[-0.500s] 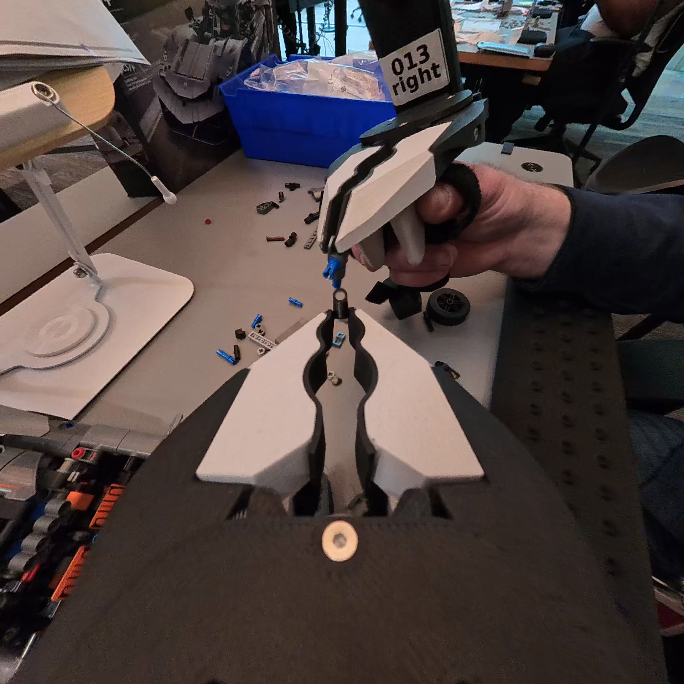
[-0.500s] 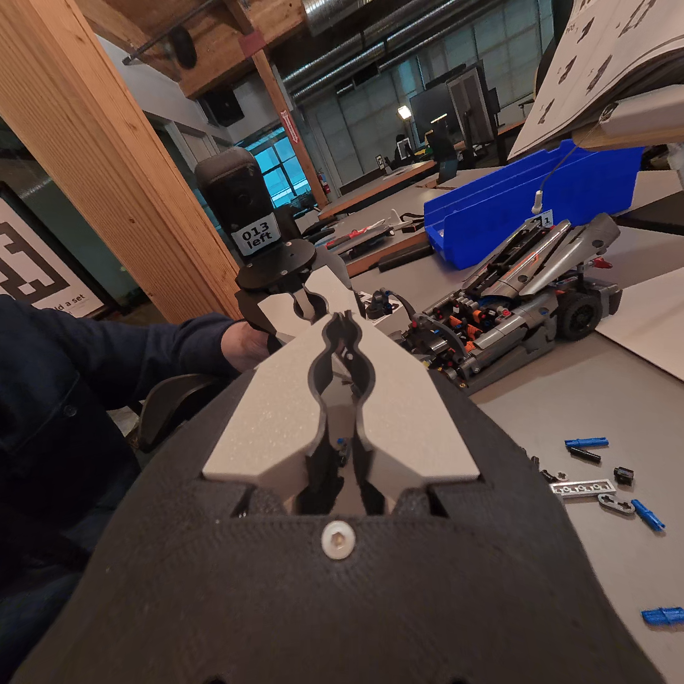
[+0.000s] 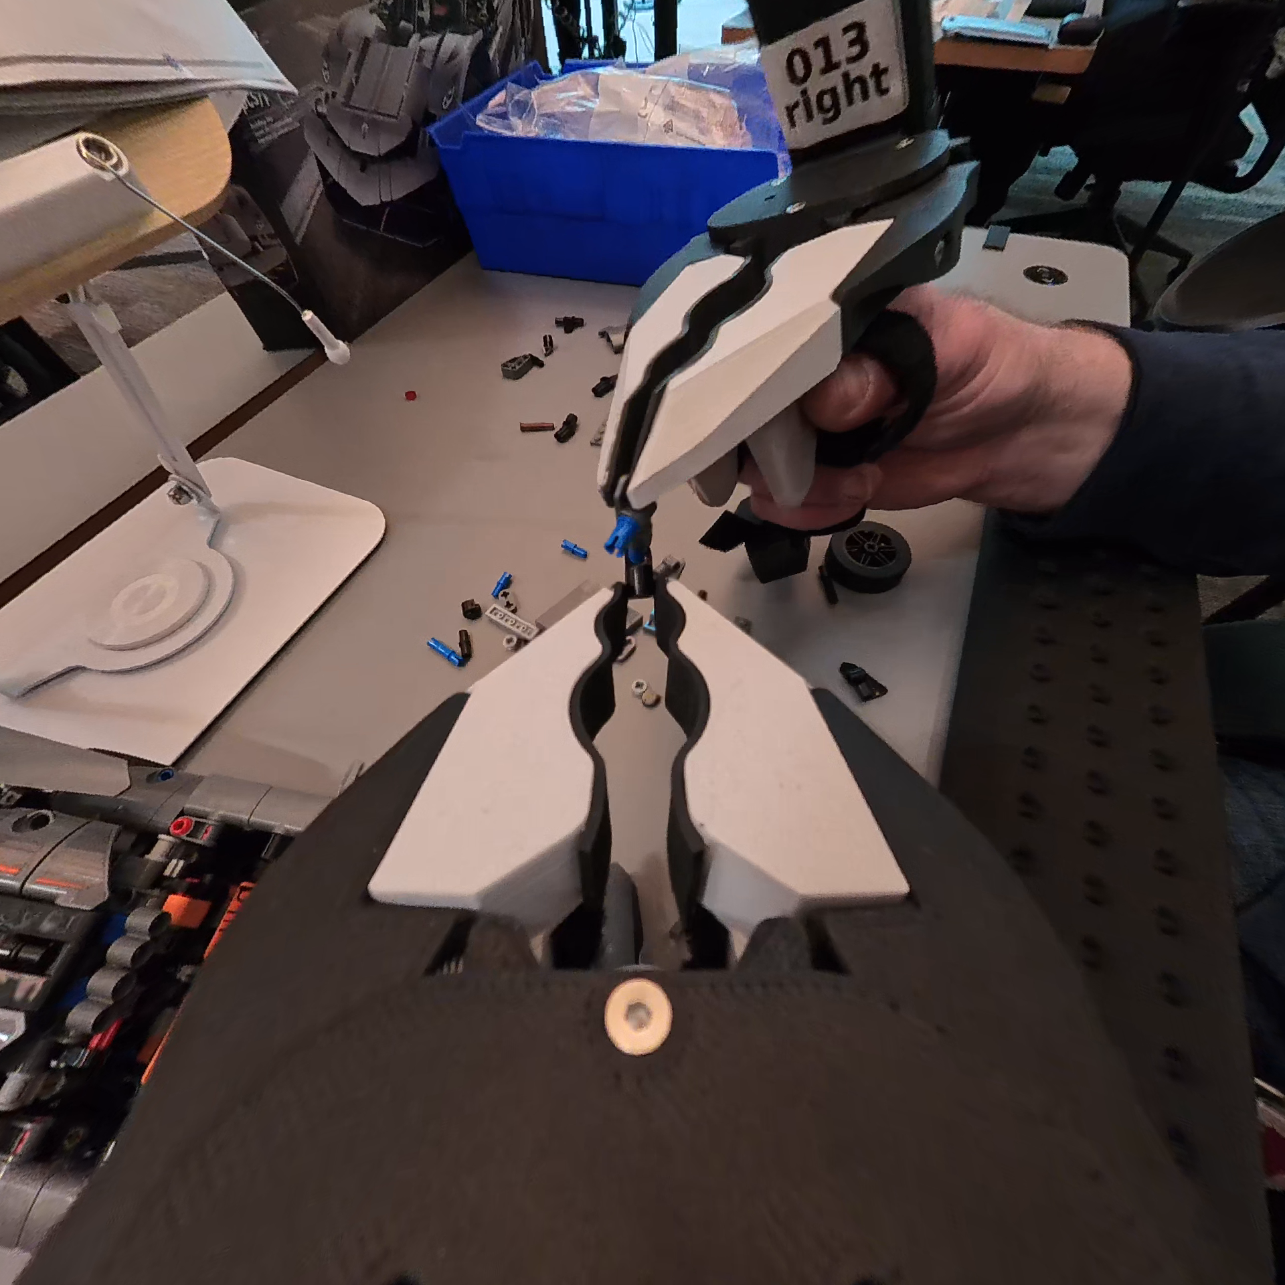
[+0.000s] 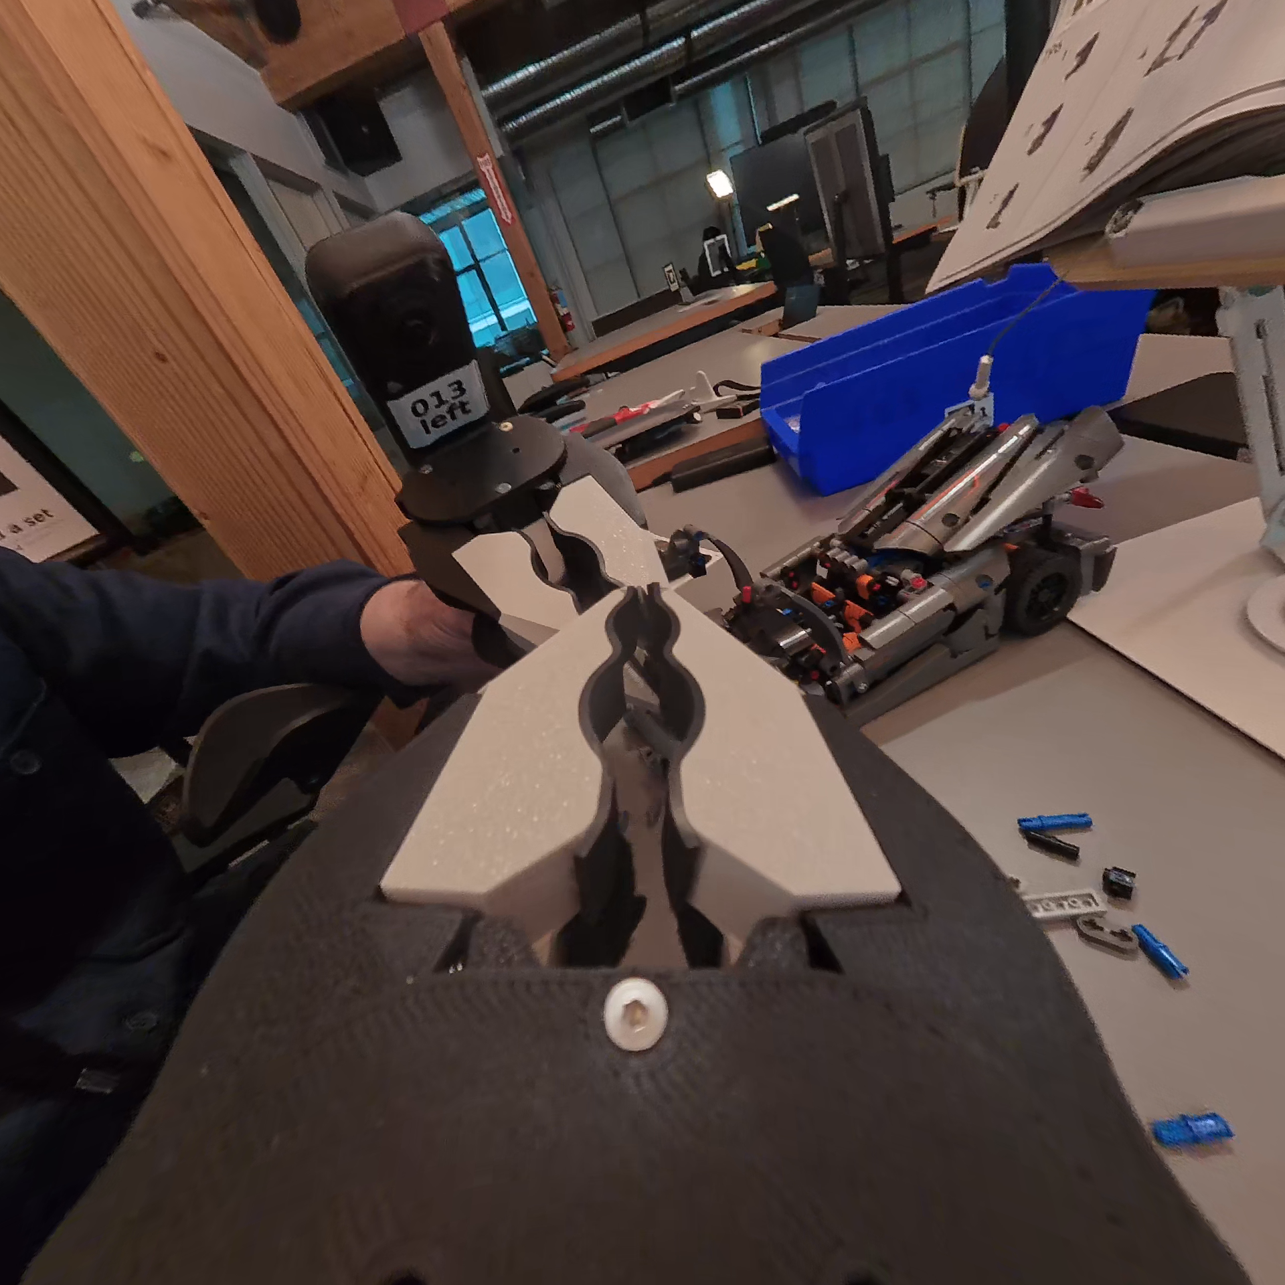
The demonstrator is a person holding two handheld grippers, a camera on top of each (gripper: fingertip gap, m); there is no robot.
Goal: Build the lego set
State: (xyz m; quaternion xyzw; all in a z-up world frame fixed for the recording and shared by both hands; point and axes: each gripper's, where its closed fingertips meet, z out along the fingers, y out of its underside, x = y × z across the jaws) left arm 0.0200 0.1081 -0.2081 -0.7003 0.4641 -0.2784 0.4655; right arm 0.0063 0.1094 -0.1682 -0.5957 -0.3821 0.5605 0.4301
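Above loose pins [image 3: 445,651] strewn on the bench [image 3: 431,487], the left claw [image 3: 638,591] grips a black connector [image 3: 640,577] while the right claw [image 3: 629,504] clamps a blue pin [image 3: 624,534], beside the car model [image 4: 973,577].

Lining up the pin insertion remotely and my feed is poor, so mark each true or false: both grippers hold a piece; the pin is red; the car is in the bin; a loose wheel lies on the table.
1. Both grippers hold a piece: true. The left gripper pinches a black connector; the right gripper a pin.
2. Pin is red: false, blue.
3. Car in the blue bin: false, it stands on the table.
4. Loose wheel on table: true.
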